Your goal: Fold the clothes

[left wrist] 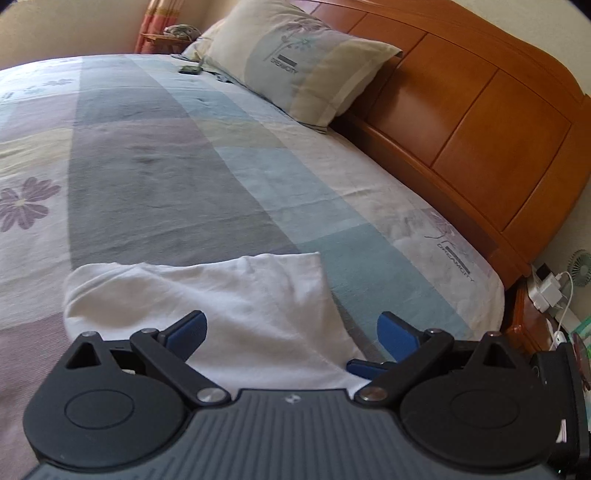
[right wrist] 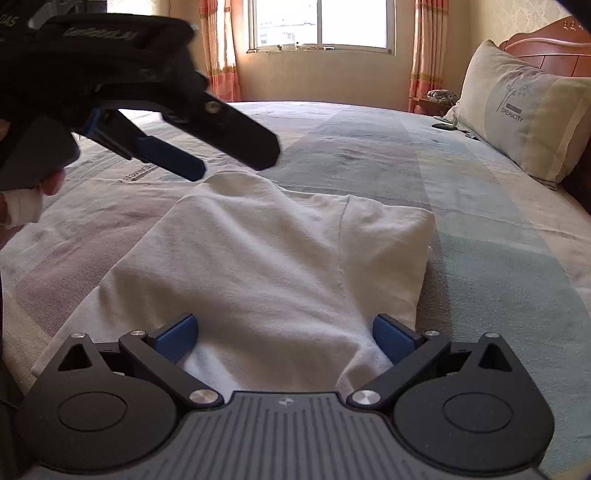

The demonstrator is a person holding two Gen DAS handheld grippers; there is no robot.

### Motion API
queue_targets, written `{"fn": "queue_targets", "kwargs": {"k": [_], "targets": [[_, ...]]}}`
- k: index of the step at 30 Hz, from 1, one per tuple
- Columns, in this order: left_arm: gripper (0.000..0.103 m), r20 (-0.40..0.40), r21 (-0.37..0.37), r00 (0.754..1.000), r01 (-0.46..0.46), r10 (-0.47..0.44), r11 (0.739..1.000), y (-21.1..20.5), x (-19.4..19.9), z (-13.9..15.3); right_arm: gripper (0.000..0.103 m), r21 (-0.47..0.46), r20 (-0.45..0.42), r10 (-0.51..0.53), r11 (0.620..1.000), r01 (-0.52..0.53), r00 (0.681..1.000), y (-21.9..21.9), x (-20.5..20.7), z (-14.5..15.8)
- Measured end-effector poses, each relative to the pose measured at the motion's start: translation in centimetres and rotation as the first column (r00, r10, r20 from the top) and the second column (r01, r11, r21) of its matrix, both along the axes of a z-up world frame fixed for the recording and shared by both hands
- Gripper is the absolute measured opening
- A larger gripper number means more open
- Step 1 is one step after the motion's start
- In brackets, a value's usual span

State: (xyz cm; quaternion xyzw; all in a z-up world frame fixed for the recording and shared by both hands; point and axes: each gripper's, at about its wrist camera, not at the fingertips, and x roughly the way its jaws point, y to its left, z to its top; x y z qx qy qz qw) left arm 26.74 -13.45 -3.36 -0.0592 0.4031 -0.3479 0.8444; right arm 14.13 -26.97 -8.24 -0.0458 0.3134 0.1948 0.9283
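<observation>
Shirt: white shirt lies on the bedspread in the middle of the right wrist view, its layers already doubled over, with a seam running down right of centre; in the left wrist view it sits low and left of centre
Fold state: judged partly folded, a thick rounded edge at the right and a raised hump at the upper middle; whether more folds are due cannot be settled from this
Left gripper: left gripper has its jaws spread wide, nothing between them, low over the shirt's near edge; in the right wrist view it shows at the upper left, hanging above the shirt's far corner
Right gripper: right gripper also has its jaws wide apart and empty, just above the shirt's near hem
Handling: likely light, soft and limp, thin knit that sags and creases; it should slide easily on the bedspread
Where to hold: corners or the doubled edge, pinching all layers together so they do not slip apart
Surroundings: pillow and wooden headboard at the right, window at the top
</observation>
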Motion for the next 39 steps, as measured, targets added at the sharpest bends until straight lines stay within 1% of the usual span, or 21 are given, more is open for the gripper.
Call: {"fn": "queue_targets", "kwargs": {"k": [2, 4, 5, 6, 8, 10, 12, 15, 17, 18, 20, 22, 23, 26, 27, 29, 31, 33, 35, 38, 39], "targets": [[0.098, -0.039, -0.015, 0.997, 0.061, -0.062, 0.998, -2.2, 1.4, -0.9, 0.103, 0.005, 0.003, -0.001, 1.0, 0.001, 1.0, -0.1, 0.0, 0.0], [0.098, -0.082, -0.032, 0.989, 0.121, -0.123, 0.992, -4.3, 2.7, -1.9, 0.103, 0.006, 0.008, -0.002, 1.0, 0.002, 1.0, -0.1, -0.2, -0.1], [0.098, -0.099, -0.031, 0.986, 0.13, -0.133, 0.991, -5.1, 3.1, -2.3, 0.103, 0.006, 0.011, -0.004, 1.0, 0.003, 1.0, -0.1, -0.3, -0.1], [0.102, -0.094, -0.017, 0.986, 0.133, -0.134, 0.991, -5.8, 3.3, -2.7, 0.103, 0.004, 0.014, -0.005, 1.0, 0.005, 1.0, -0.1, -0.4, -0.2], [0.102, -0.049, 0.008, 0.988, 0.144, -0.144, 0.99, -6.8, 3.7, -3.0, 0.103, -0.002, 0.022, -0.009, 1.0, 0.009, 1.0, 0.0, -0.6, -0.3], [0.102, -0.062, 0.027, 0.991, 0.12, -0.118, 0.992, -7.4, 4.4, -2.8, 0.103, -0.008, 0.03, -0.012, 1.0, 0.012, 0.999, 0.0, -0.8, -0.4], [0.102, -0.05, 0.014, 0.991, 0.122, -0.121, 0.992, -7.5, 4.0, -1.8, 0.103, -0.011, 0.034, -0.009, 1.0, 0.01, 0.999, 0.1, -0.8, -0.5], [0.102, -0.024, -0.041, 0.977, 0.211, -0.212, 0.977, -7.8, 2.8, -0.9, 0.103, -0.005, 0.035, -0.007, 1.0, 0.007, 0.999, 0.0, -0.7, -0.5], [0.102, -0.041, -0.019, 0.969, 0.245, -0.246, 0.969, -8.7, 2.7, -1.7, 0.103, -0.005, 0.043, -0.005, 1.0, 0.005, 0.999, 0.0, -0.7, -0.6], [0.102, -0.054, 0.006, 0.969, 0.242, -0.241, 0.97, -9.1, 2.8, -2.3, 0.103, -0.005, 0.045, -0.005, 1.0, 0.006, 0.999, 0.0, -0.7, -0.6], [0.101, -0.091, 0.024, 0.968, 0.235, -0.232, 0.972, -9.8, 3.8, -3.7, 0.103, -0.007, 0.046, -0.006, 1.0, 0.007, 0.999, 0.1, -0.7, -0.6], [0.101, -0.095, 0.0, 0.972, 0.217, -0.216, 0.976, -9.4, 3.9, -3.3, 0.103, -0.007, 0.043, -0.008, 1.0, 0.008, 0.999, 0.1, -0.7, -0.6], [0.101, -0.077, 0.005, 0.975, 0.211, -0.21, 0.977, -9.1, 3.6, -2.5, 0.103, -0.006, 0.04, -0.008, 1.0, 0.008, 0.999, 0.1, -0.7, -0.6], [0.102, 0.019, 0.054, 0.984, 0.176, -0.177, 0.983, -7.1, 2.1, 0.1, 0.103, -0.006, 0.041, -0.008, 1.0, 0.008, 0.999, 0.1, -0.7, -0.5], [0.102, 0.029, 0.07, 0.986, 0.16, -0.162, 0.985, -6.3, 1.8, 0.6, 0.103, -0.009, 0.043, -0.009, 1.0, 0.009, 0.999, 0.2, -0.7, -0.6], [0.102, 0.029, 0.103, 0.994, 0.097, -0.101, 0.99, -3.9, 1.6, 1.0, 0.103, -0.01, 0.043, -0.012, 1.0, 0.012, 0.999, 0.2, -0.6, -0.6], [0.102, 0.012, 0.12, 0.999, 0.028, -0.03, 0.992, -2.2, 2.0, 0.4, 0.103, -0.01, 0.042, -0.015, 1.0, 0.015, 0.999, 0.3, -0.6, -0.5], [0.102, -0.004, 0.129, 0.999, -0.038, 0.039, 0.991, -0.9, 2.8, -0.4, 0.103, -0.008, 0.042, -0.019, 1.0, 0.019, 0.999, 0.4, -0.6, -0.5], [0.102, -0.02, 0.139, 0.994, -0.104, 0.108, 0.985, 0.4, 3.5, -1.2, 0.103, -0.011, 0.043, -0.026, 1.0, 0.026, 0.999, 0.5, -0.5, -0.6], [0.102, -0.04, 0.153, 0.978, -0.198, 0.206, 0.968, 2.3, 4.5, -2.3, 0.103, -0.015, 0.04, -0.035, 0.999, 0.035, 0.999, 0.8, -0.3, -0.6], [0.102, -0.036, 0.135, 0.976, -0.208, 0.214, 0.969, 2.6, 4.4, -1.9, 0.103, -0.017, 0.037, -0.038, 0.999, 0.038, 0.999, 0.8, -0.2, -0.6]]}}
